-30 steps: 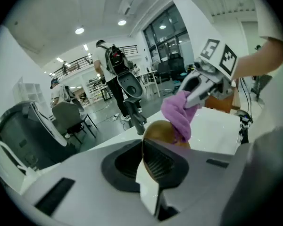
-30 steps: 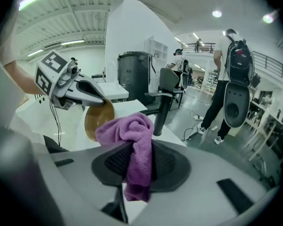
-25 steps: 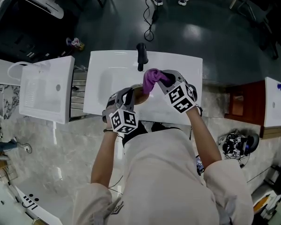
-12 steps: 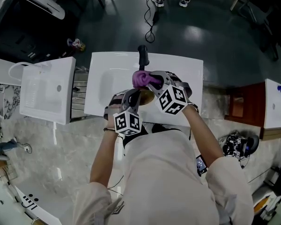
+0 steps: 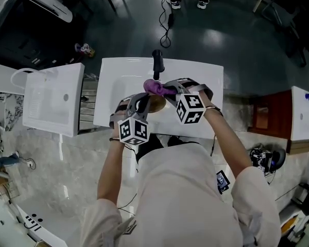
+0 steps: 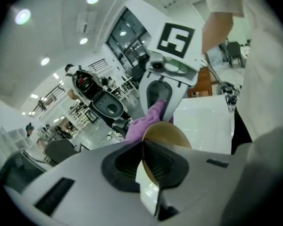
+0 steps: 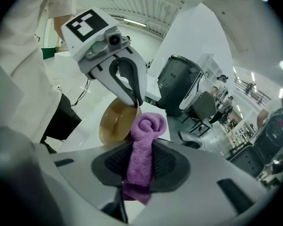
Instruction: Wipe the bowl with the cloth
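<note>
I am clamping my left gripper [image 6: 142, 145] on the rim of the bowl [image 6: 170, 132], holding it tilted above the white table [image 5: 195, 73]; my right gripper [image 7: 141, 150] is squeezing the purple cloth [image 7: 148, 126], bringing its rolled end against the bowl for wiping; a dark glossy floor [image 5: 221, 40] is lying beyond.

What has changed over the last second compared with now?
The right gripper carried the rolled purple cloth leftward in the head view, over the round golden-brown bowl, rolling as it went. Nothing was taken up or let go. The left gripper still clamps the bowl's rim above the white sink.
</note>
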`<state>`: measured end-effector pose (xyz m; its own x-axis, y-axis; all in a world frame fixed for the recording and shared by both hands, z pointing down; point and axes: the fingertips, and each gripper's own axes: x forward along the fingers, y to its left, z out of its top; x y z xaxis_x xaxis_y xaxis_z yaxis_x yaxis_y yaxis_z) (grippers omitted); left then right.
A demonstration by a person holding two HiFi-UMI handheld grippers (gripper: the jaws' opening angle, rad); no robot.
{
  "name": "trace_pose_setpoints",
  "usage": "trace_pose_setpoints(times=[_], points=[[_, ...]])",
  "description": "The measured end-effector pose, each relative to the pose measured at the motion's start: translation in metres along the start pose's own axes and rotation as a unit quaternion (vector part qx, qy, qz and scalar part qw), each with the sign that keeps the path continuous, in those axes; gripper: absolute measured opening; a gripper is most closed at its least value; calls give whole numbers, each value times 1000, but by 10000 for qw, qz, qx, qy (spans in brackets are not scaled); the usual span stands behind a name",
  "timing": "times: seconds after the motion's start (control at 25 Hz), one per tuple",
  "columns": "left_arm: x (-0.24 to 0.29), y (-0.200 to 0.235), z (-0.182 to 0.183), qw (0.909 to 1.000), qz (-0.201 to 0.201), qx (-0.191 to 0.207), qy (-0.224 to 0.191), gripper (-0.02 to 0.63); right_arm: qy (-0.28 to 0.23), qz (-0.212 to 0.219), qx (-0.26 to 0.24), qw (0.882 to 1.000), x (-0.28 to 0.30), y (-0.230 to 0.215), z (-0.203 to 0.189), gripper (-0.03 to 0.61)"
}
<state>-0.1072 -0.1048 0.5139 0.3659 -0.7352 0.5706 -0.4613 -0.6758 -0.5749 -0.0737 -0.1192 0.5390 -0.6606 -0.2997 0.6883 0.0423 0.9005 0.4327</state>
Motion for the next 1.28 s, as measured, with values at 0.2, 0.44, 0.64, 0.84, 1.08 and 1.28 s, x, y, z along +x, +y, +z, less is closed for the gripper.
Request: trace_pose_setpoints(times=[0.2, 0.44, 0.64, 0.84, 1.08, 1.28], points=[[-16, 40, -14, 9824, 158, -1800, -473, 20, -388, -22, 492, 9980, -7, -1, 11, 89], [-23, 61, -33, 9135, -7, -3916, -1099, 20, -883, -299, 1078, 9898, -16, -12, 29, 89], [-30, 69, -48, 7903, -190, -5840, -1846, 18, -1412, -412, 1781, 9730, -26, -16, 38, 89], [-19, 65, -63, 6948, -11, -6882, -2089, 18, -1516, -488, 2151, 9635, -23, -9, 39, 89], [-3, 53, -75, 6143, 261, -7600, -2106, 18, -1430, -317, 2426, 9590, -8, 18, 40, 89], [1, 46, -58, 5320, -184, -8081, -2521, 18, -1805, 132, 2944, 9384, 4, 39, 49, 89]])
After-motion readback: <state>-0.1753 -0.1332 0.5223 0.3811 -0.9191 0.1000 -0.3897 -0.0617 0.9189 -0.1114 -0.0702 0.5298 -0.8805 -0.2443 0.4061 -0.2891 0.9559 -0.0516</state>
